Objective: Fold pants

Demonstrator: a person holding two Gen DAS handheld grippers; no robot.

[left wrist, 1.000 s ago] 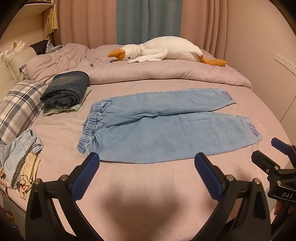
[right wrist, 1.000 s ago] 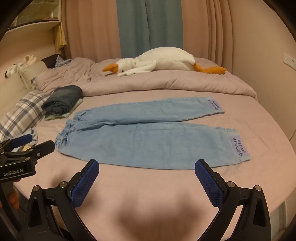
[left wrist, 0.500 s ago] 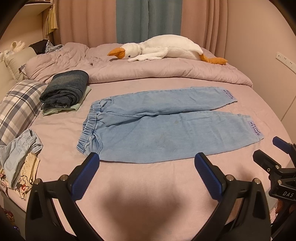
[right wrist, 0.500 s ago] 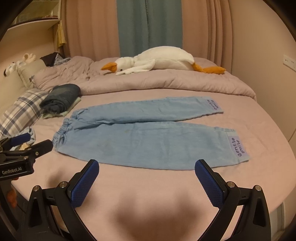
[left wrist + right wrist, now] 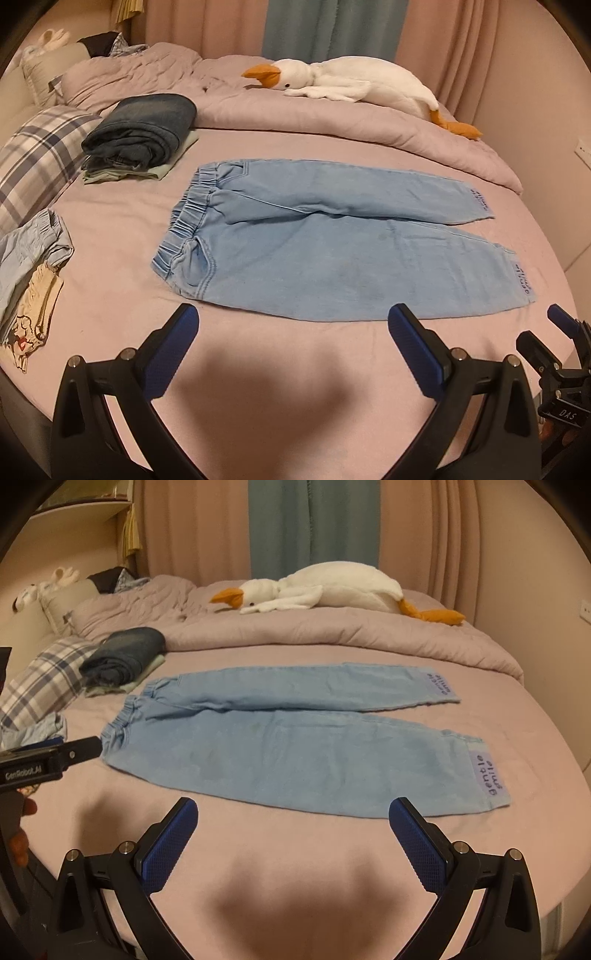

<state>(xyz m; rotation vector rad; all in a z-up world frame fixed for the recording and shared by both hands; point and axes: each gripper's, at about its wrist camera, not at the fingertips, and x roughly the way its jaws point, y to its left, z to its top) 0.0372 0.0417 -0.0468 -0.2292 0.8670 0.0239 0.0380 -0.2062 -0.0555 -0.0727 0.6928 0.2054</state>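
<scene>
Pants [image 5: 332,243] lying flat for folding (nothing gripped); left gripper [image 5: 291,347] and right gripper [image 5: 291,830] hovering, jaws spread wide.

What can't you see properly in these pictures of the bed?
- Green cloth, left wrist view: mostly hidden under the folded dark jeans.
- Heap of clothes, left wrist view: cut off by the picture's edge.
- Lettering on the pants cuffs: too small to read in the left wrist view.
</scene>
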